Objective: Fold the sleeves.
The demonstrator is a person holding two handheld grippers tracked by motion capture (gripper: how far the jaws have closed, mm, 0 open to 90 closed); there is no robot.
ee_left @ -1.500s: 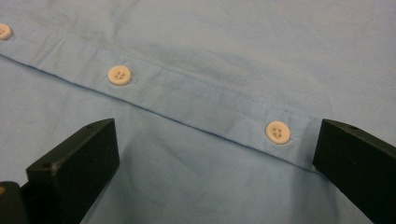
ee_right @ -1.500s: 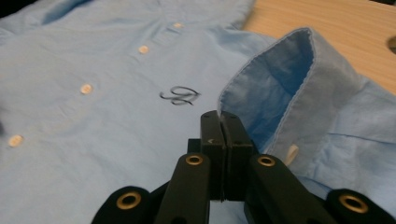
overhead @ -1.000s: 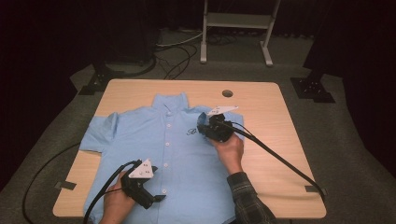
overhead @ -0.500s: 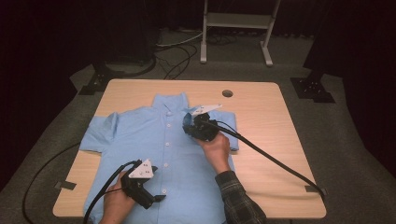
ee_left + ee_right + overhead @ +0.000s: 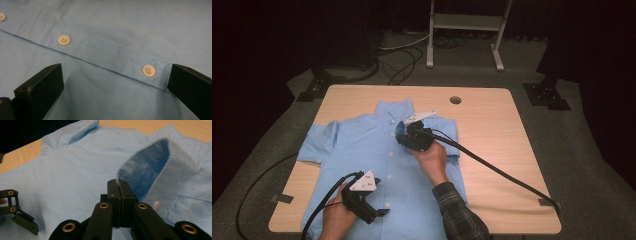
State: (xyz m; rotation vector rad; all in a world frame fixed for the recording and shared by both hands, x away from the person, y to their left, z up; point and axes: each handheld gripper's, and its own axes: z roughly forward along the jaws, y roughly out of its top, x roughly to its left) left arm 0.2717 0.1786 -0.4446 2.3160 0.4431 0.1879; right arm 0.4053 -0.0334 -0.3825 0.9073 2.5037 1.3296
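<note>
1. Your worktop (image 5: 492,125) is a pale wood panel with rounded corners and a round cable hole (image 5: 455,100) near its far edge
2. A light blue shirt (image 5: 362,150) lies spread on it, buttons up, collar toward the far side
3. Your right gripper (image 5: 404,131) rests on the shirt's upper chest by the collar; its fingers (image 5: 113,195) are pressed together on the edge of the collar (image 5: 150,167), which stands lifted
4. Your left gripper (image 5: 379,212) sits low on the shirt near the hem; its fingers (image 5: 40,85) are spread wide over the button placket (image 5: 107,53), touching nothing
5. Dark carpet (image 5: 577,150) surrounds the worktop, with cables (image 5: 402,55) and a pale metal stand (image 5: 464,22) beyond it in a dim room
</note>
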